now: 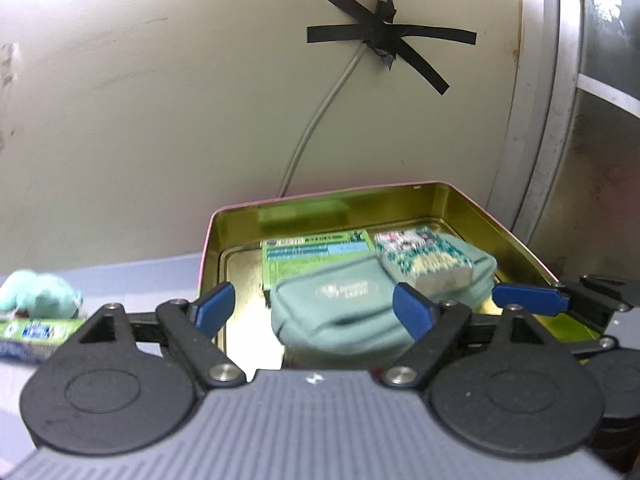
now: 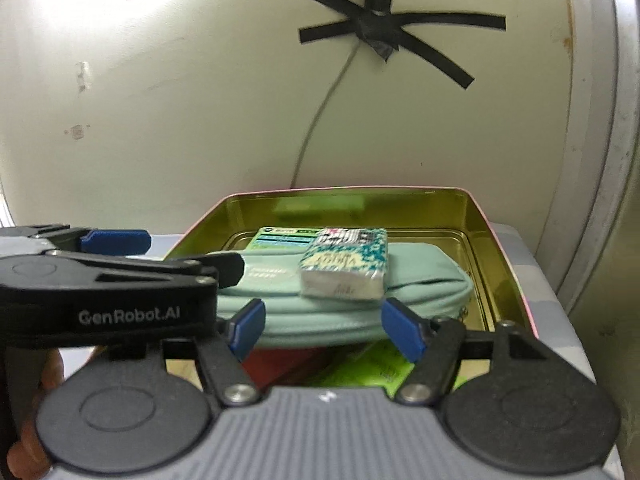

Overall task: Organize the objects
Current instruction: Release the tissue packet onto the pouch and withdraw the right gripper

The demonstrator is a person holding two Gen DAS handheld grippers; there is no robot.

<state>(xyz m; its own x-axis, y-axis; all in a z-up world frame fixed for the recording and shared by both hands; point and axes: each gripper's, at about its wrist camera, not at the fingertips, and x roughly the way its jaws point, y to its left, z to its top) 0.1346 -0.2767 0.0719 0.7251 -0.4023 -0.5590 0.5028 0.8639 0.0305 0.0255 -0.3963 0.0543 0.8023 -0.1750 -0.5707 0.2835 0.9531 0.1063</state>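
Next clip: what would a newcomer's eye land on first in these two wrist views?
Probably the open gold-lined tin against the wall, holding a mint-green zip pouch with a small patterned tissue pack lying on top and a green box behind it. Next, the black tape cross pinning a white cable to the wall above. Both grippers, left and right, stand open just in front of the pouch.

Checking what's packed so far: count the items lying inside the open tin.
3: a teal pouch in front, a patterned packet on top of it, a green box behind. More may hide underneath.
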